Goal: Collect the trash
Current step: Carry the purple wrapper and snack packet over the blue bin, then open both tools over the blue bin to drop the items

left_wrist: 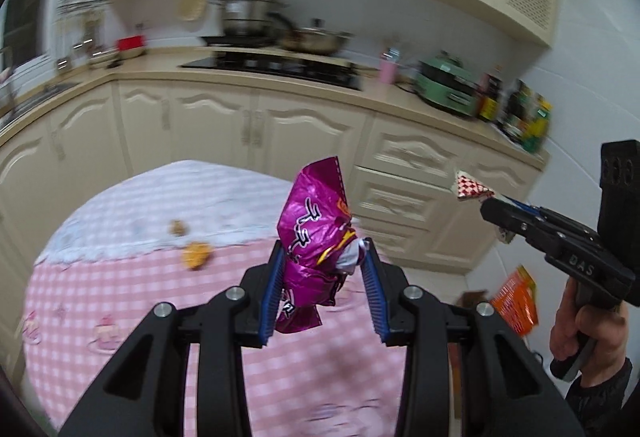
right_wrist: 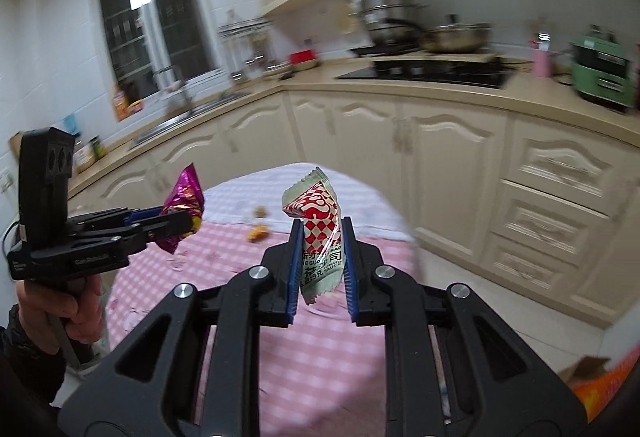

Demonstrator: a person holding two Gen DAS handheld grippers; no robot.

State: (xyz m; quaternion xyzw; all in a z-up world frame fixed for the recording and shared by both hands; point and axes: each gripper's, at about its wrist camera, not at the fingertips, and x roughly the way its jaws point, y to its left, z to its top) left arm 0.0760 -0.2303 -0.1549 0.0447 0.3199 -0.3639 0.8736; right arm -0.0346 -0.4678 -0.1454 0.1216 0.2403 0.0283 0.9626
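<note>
My left gripper (left_wrist: 325,257) is shut on a crumpled magenta foil wrapper (left_wrist: 316,233) and holds it above the pink checked table (left_wrist: 132,289). It also shows at the left of the right wrist view (right_wrist: 182,223) with the magenta wrapper (right_wrist: 182,199) in it. My right gripper (right_wrist: 321,237) is shut on a pale green and red checked wrapper (right_wrist: 320,233), held upright above the table (right_wrist: 320,357). In the left wrist view the right gripper (left_wrist: 490,207) is at the right with the wrapper (left_wrist: 472,189) at its tip. Two small orange scraps (left_wrist: 195,255) lie on the table.
Cream kitchen cabinets (left_wrist: 256,129) and a counter with a hob and pots (left_wrist: 272,65) stand behind the table. A green appliance (left_wrist: 448,87) sits on the counter to the right. An orange box (left_wrist: 516,299) lies on the floor at the right.
</note>
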